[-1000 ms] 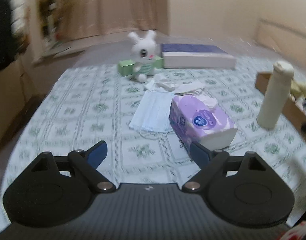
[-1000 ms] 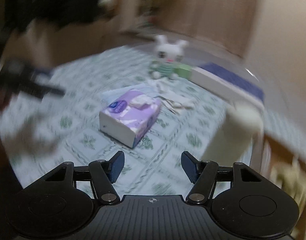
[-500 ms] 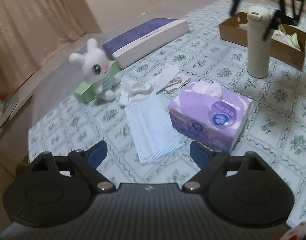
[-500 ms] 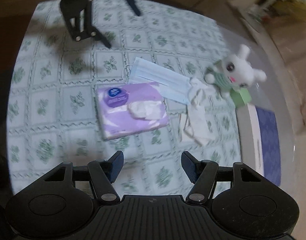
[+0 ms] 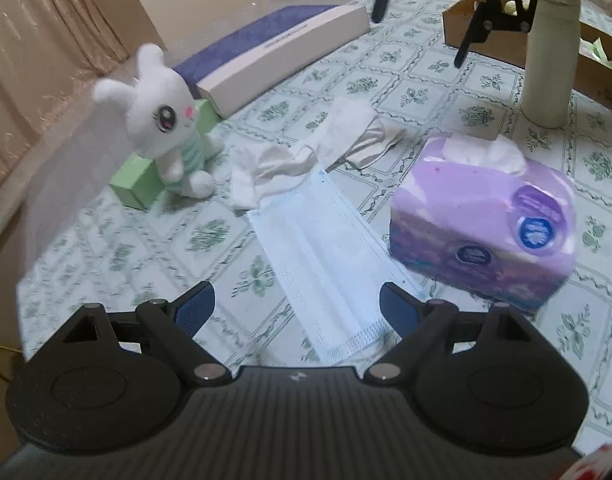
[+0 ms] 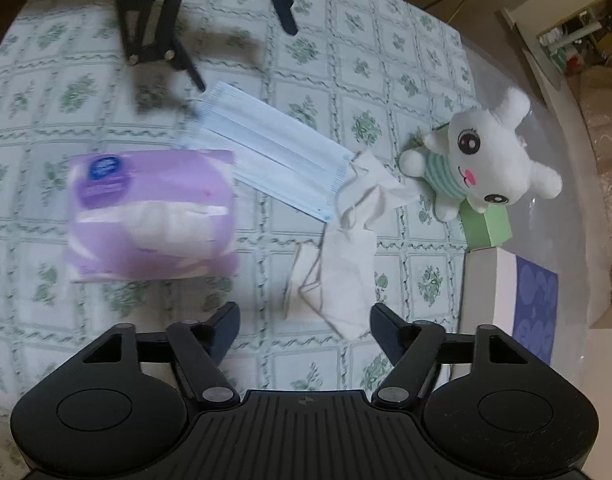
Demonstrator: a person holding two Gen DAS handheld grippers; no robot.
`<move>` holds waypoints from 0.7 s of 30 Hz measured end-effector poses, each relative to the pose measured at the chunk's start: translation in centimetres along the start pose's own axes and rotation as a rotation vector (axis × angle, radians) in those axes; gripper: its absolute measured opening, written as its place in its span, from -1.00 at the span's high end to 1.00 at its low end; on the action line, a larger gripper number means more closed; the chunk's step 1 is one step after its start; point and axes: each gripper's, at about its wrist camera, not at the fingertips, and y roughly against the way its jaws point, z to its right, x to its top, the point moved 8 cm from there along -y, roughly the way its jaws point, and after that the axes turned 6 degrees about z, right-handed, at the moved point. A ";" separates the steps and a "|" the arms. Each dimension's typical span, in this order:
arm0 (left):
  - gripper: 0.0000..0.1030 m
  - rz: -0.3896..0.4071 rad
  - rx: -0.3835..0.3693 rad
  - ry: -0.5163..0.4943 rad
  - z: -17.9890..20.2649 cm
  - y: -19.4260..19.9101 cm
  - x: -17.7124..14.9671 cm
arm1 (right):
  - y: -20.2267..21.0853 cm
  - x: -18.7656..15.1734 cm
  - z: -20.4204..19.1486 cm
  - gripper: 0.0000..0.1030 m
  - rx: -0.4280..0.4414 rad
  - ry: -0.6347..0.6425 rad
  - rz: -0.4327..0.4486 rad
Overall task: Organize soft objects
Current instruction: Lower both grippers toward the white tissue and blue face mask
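Face mask (image 5: 326, 256) flat between spread fingers of left tool (image 5: 297, 308), ungripped.

Black ribbed tongs (image 5: 295, 306) with blue-padded fingers (image 5: 193, 308), silver pivot screws.

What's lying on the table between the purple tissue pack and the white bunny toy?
A flat blue face mask and crumpled white cloths lie between the tissue pack and the bunny, clearest in the right wrist view.

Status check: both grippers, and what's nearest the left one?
Left gripper open, empty, over face mask. Right gripper open above white cloth. Tissue pack beside mask.
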 end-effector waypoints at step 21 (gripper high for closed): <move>-0.19 -0.058 -0.180 0.169 0.5 -8.5 -0.4 | -8.1 -1.3 3.5 -0.54 0.070 -0.041 -0.050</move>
